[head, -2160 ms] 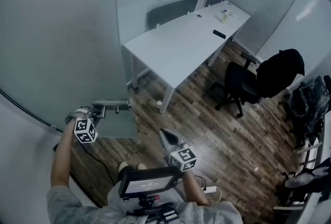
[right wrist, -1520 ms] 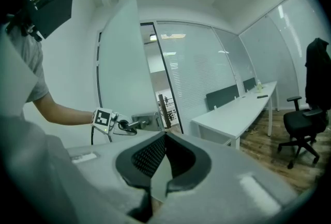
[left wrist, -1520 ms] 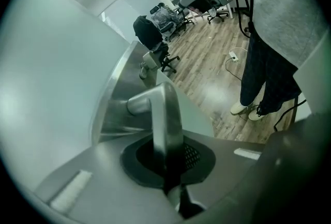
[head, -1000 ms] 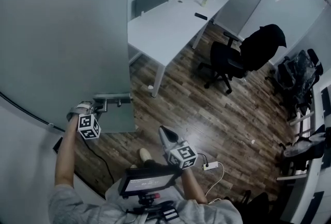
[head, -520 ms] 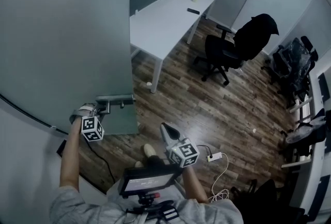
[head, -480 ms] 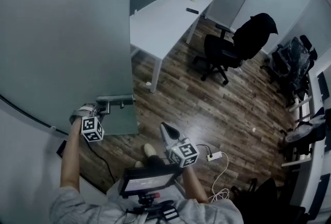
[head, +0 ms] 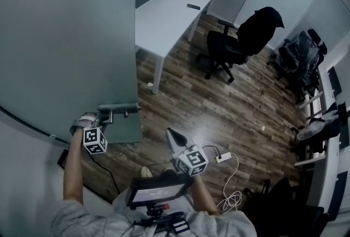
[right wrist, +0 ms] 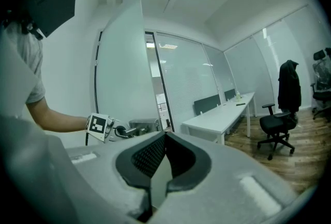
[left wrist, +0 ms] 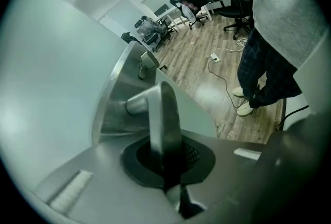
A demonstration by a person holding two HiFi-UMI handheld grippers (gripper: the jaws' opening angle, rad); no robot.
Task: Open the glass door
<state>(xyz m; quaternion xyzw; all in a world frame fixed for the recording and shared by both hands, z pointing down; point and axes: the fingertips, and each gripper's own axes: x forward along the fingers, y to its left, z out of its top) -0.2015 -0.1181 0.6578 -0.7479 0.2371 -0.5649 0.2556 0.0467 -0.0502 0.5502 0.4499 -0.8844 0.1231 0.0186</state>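
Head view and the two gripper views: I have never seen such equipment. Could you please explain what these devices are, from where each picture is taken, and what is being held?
There is no robot here. A person carries a hand-held tool in each hand. Each tool ends in tongs and bears a cube with square markers. The head view comes from a camera on the person's head, looking steeply down. Each gripper view comes from a camera on one tool, looking along its tongs. The left tongs are shut on the metal door handle of the glass door. The right tongs are shut and empty, apart from the door. Beyond the door are a wooden floor, a white desk and a black office chair. A power strip lies on the floor.
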